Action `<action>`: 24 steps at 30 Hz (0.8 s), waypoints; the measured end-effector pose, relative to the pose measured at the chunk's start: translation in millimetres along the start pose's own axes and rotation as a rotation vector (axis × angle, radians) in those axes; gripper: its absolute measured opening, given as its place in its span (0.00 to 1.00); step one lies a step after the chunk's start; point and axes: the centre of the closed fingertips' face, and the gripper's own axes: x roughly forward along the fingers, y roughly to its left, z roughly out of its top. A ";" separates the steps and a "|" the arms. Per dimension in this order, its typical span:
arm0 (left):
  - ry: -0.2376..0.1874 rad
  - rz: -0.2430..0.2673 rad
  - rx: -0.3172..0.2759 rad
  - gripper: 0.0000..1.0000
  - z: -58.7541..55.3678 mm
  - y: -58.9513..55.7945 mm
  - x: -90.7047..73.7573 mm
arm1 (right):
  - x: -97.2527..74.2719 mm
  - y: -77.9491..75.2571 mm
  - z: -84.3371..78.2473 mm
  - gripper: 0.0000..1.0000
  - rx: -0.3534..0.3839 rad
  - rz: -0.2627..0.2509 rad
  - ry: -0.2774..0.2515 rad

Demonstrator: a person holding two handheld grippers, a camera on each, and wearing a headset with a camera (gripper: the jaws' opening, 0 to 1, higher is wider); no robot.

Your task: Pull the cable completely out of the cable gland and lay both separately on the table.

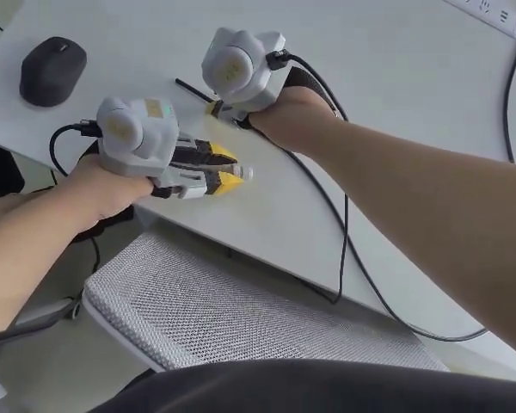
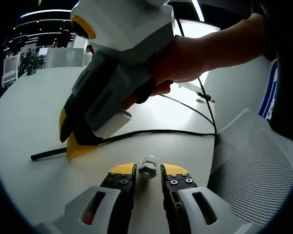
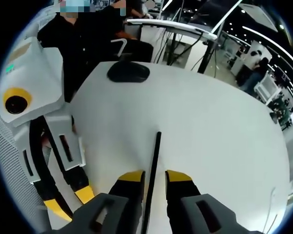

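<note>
My left claw (image 2: 148, 171) is clamped on a small white plastic cable gland (image 2: 148, 165), which is pinched between the yellow tips just above the white counter (image 1: 396, 77). In the head view, that claw (image 1: 230, 172) sits near the counter's front edge with the gland (image 1: 242, 174) poking out at its tip.

My right claw (image 3: 154, 178) is closed on a thin black cable (image 3: 156, 146) that runs straight forward from between the jaws. In the left gripper view, the cable (image 2: 151, 132) passes beyond the gland, apart from it, with the right claw (image 2: 72, 139) gripping it near one end.

A black computer mouse (image 1: 52, 69) rests farther back on the counter. A grey mesh chair seat (image 1: 241, 310) stands below the edge.
</note>
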 end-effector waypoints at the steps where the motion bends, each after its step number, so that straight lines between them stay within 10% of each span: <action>1: 0.002 0.003 -0.002 0.23 -0.4 0.3 0.0 | -0.7 -0.5 0.4 0.14 0.002 -0.002 -0.002; 24: 0.002 0.007 -0.013 0.37 11.7 -6.3 -8.8 | -78.9 -26.3 15.0 0.26 0.082 -0.127 -0.131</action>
